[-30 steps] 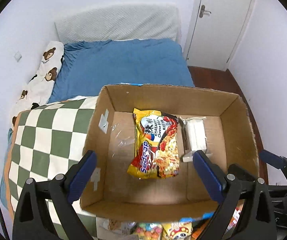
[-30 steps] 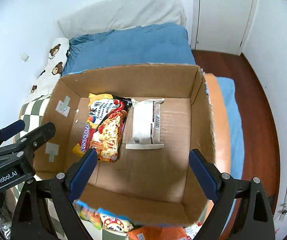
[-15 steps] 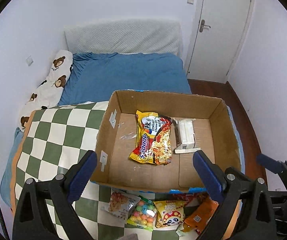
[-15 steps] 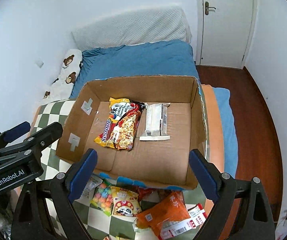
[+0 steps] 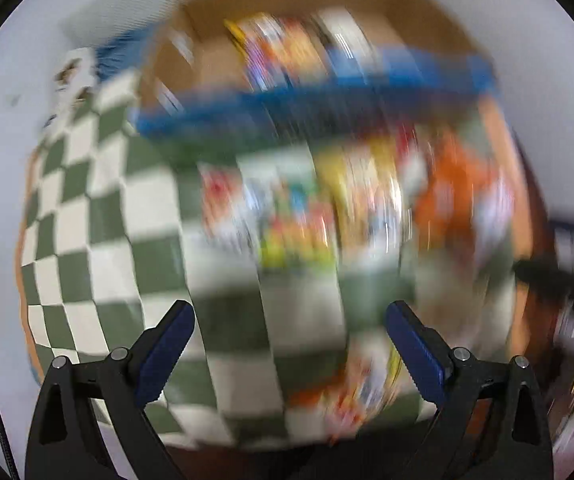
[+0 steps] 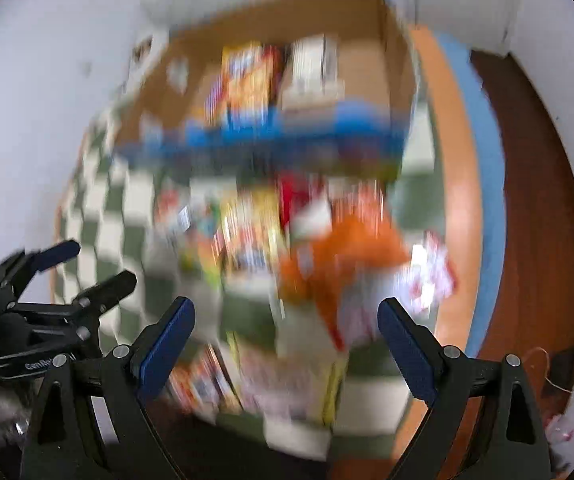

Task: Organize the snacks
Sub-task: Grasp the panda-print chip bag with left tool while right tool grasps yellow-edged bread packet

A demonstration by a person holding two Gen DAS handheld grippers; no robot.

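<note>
Blurred snack packets [image 6: 287, 240] strewn mid-blanket, just before the cardboard box [image 6: 391, 40] at the checkered blanket's [image 5: 87, 200] far edge, two packets inside. Left gripper [image 5: 289, 344] and right gripper [image 6: 285, 338] above, both spread wide, empty.

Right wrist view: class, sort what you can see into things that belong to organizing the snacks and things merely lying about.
Belongs to the job:
cardboard box
noodle packet inside it
white packet inside it
orange packet on the blanket
open right gripper

Just lying about:
checked blanket
wooden floor
</note>
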